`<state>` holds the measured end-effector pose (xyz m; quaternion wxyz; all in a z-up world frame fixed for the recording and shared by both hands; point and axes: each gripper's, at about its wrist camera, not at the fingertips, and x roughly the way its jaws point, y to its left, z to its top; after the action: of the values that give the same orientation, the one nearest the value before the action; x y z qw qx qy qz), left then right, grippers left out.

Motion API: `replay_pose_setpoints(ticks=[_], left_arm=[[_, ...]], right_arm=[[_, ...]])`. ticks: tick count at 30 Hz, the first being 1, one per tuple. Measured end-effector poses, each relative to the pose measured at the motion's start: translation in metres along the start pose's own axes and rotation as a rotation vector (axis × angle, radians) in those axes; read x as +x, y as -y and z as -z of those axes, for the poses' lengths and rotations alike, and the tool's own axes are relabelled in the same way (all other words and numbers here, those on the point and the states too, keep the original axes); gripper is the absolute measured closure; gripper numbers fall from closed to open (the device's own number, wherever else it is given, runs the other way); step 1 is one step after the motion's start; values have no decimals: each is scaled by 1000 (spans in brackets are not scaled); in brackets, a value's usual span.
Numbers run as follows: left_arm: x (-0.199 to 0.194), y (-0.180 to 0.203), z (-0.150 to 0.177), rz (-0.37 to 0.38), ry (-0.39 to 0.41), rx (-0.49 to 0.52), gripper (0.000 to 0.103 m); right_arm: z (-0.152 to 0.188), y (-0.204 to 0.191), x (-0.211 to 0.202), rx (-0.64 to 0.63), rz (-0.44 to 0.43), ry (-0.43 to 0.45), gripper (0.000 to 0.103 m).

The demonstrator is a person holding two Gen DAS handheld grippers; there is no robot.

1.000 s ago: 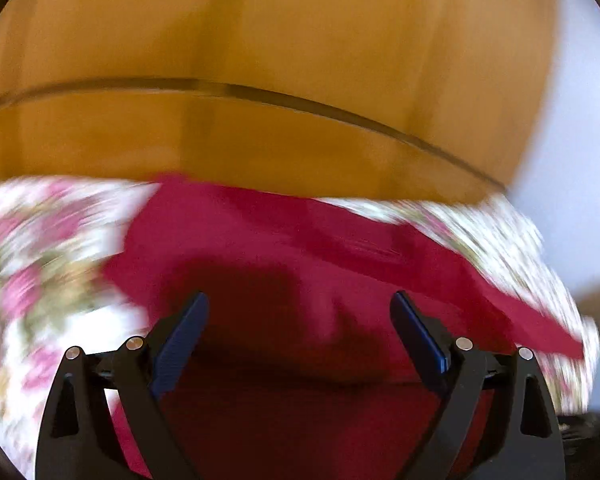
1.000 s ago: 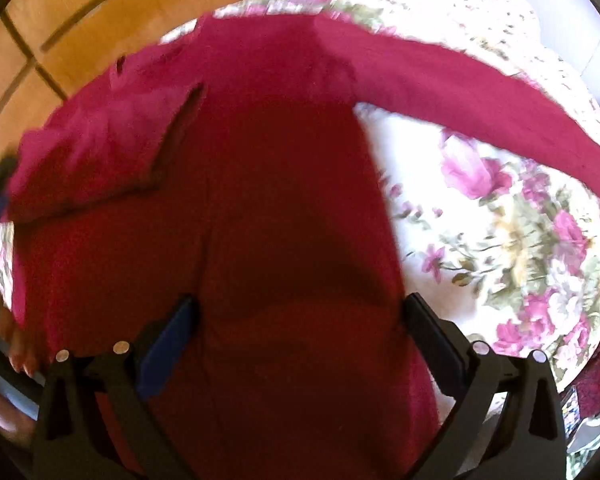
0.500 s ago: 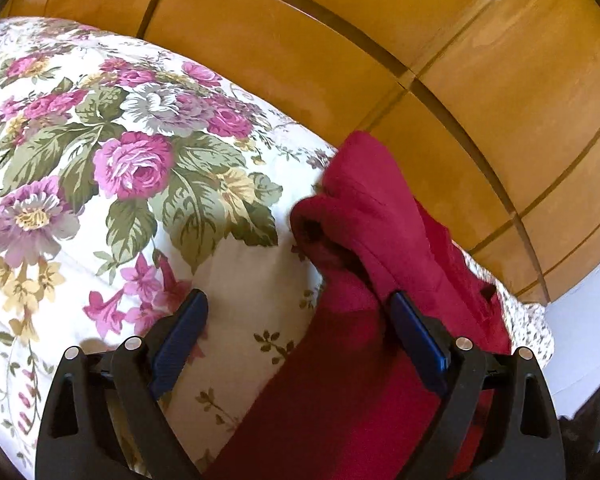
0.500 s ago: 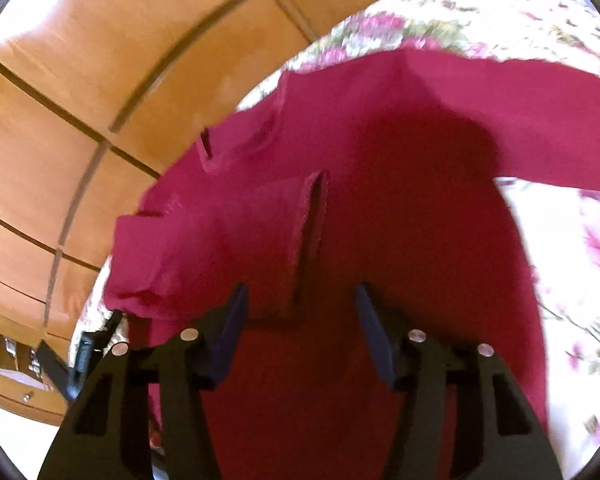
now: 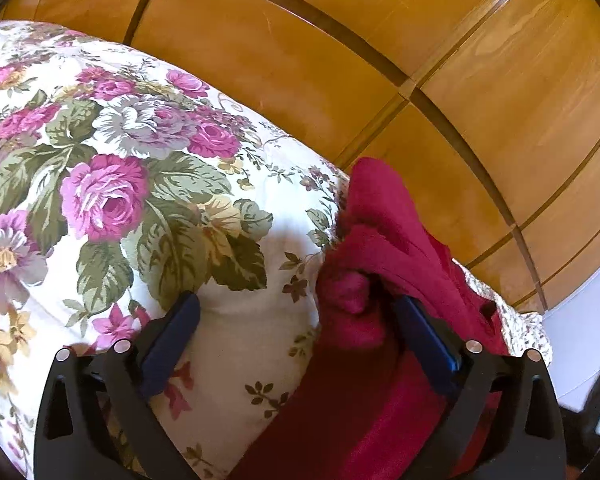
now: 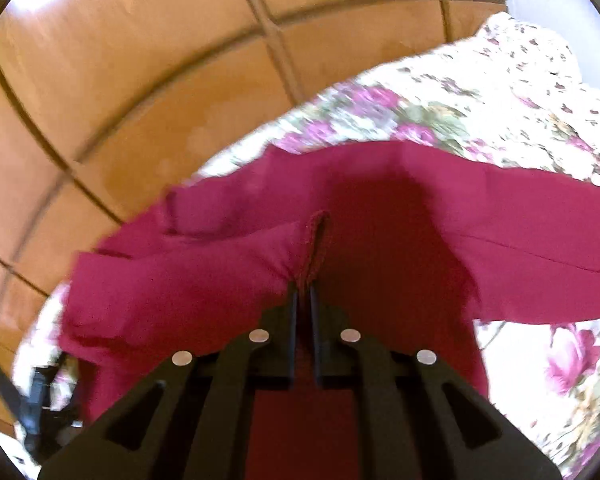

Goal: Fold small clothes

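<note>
right gripper (image 6: 304, 294): fingers pinched on garment (image 6: 380, 248) cuff | left gripper (image 5: 296, 324): fingers wide, garment's bunched edge against right finger | garment on floral bed (image 5: 112, 184), wood panel (image 5: 380, 60) behind

Bright fisheye views; right one perhaps motion-blurred.

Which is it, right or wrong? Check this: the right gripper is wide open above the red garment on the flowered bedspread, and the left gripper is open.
Wrong in one respect. The right gripper is not wide open: the right wrist view shows its fingers closed on a fold of the red garment. The rest stands: the garment lies on the flowered bedspread, and the left gripper is open.
</note>
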<state>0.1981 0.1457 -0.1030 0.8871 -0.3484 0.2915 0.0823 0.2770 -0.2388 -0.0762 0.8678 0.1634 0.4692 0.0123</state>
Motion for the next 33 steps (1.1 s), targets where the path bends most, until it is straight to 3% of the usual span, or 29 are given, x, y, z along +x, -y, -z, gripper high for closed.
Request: replay_pose_setpoints(ticks=[3, 5, 7, 9, 10, 13, 14, 16, 18, 20, 23, 26, 30, 33], left_arm=[[0, -3, 1, 12, 7, -12, 5], [1, -2, 2, 0, 5, -4, 5], [4, 1, 2, -26, -6, 11, 5], [7, 6, 0, -63, -19, 34, 5], [9, 9, -3, -85, -22, 48, 5], [5, 4, -7, -88, 14, 18, 9], [1, -3, -8, -105, 36, -18, 18], [-6, -13, -7, -117, 56, -60, 26], [-16, -25, -4, -174, 89, -109, 46], [-21, -40, -3, -159, 97, -181, 52], [-23, -32, -1, -173, 79, -113, 48], [-28, -21, 6, -93, 103, -56, 11], [-26, 2, 9, -67, 99, 53, 8], [-24, 5, 10, -71, 86, 61, 7]], right_arm=[[7, 18, 10, 49, -31, -31, 93], [8, 16, 6, 30, -62, -30, 78], [10, 10, 1, -4, -82, -34, 30], [16, -4, -7, -71, -26, -23, 13], [20, -9, -8, -111, 13, -25, 9], [34, -19, -3, -230, 94, -32, 9], [37, -18, -2, -228, 96, -28, 9], [36, -16, 2, -206, 98, -38, 8], [37, -16, 3, -205, 114, -39, 6], [37, -18, 6, -218, 130, -33, 3], [35, -18, 7, -214, 117, -24, 2], [32, -12, -2, -177, 73, -35, 2], [29, 5, -22, -73, 17, -33, 2], [26, 26, -35, 25, -44, -29, 2]])
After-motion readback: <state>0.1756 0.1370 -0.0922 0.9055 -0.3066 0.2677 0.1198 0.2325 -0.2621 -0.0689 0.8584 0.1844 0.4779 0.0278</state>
